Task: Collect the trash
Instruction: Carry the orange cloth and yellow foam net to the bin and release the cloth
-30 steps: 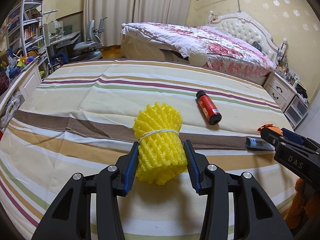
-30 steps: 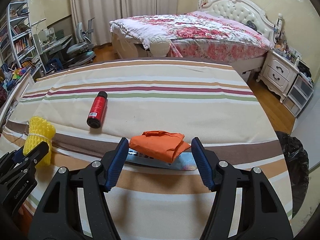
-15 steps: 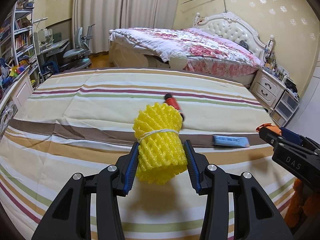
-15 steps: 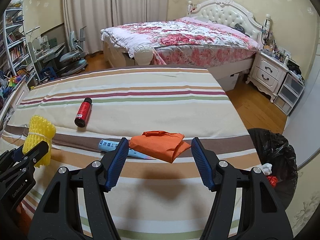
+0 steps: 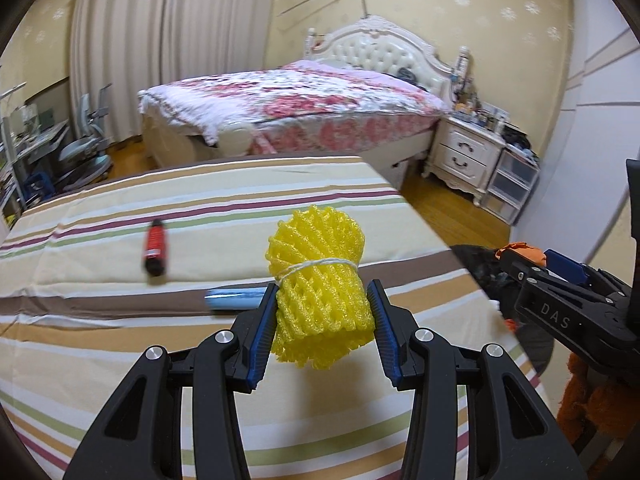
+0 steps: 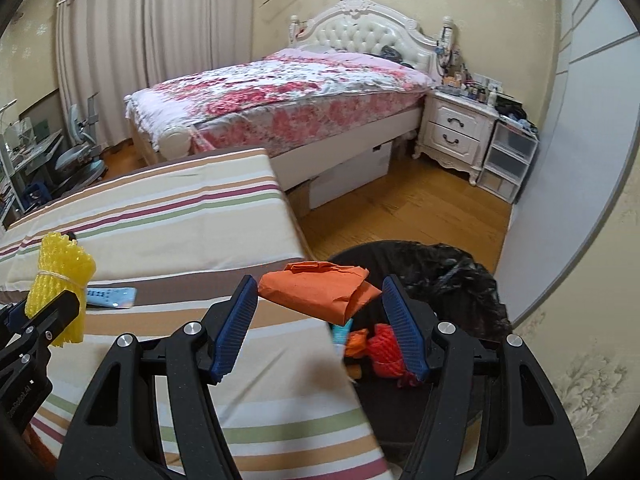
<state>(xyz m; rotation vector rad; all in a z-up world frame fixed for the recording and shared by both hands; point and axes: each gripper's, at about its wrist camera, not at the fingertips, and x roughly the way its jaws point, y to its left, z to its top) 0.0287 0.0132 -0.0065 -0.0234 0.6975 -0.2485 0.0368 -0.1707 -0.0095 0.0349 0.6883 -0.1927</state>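
My left gripper (image 5: 322,312) is shut on a yellow foam net roll (image 5: 320,280) tied with white string and holds it above the striped table (image 5: 120,360). It also shows in the right wrist view (image 6: 60,280). My right gripper (image 6: 320,316) is shut on a folded orange paper (image 6: 320,292) and holds it at the table's right edge, partly over a black-lined trash bin (image 6: 448,280) that has red and orange trash inside. A red bottle (image 5: 157,249) and a blue wrapper (image 5: 234,298) lie on the table.
A bed with a floral cover (image 6: 280,92) stands beyond the table. A white nightstand (image 6: 456,136) and plastic drawers (image 6: 508,160) are at the right wall. A desk and chair (image 5: 80,152) stand at the far left. Wooden floor (image 6: 400,208) lies between.
Both grippers have swung to the right with their loads. The right gripper with the orange paper has left the table's middle and now hangs over the bin at the table's right edge.
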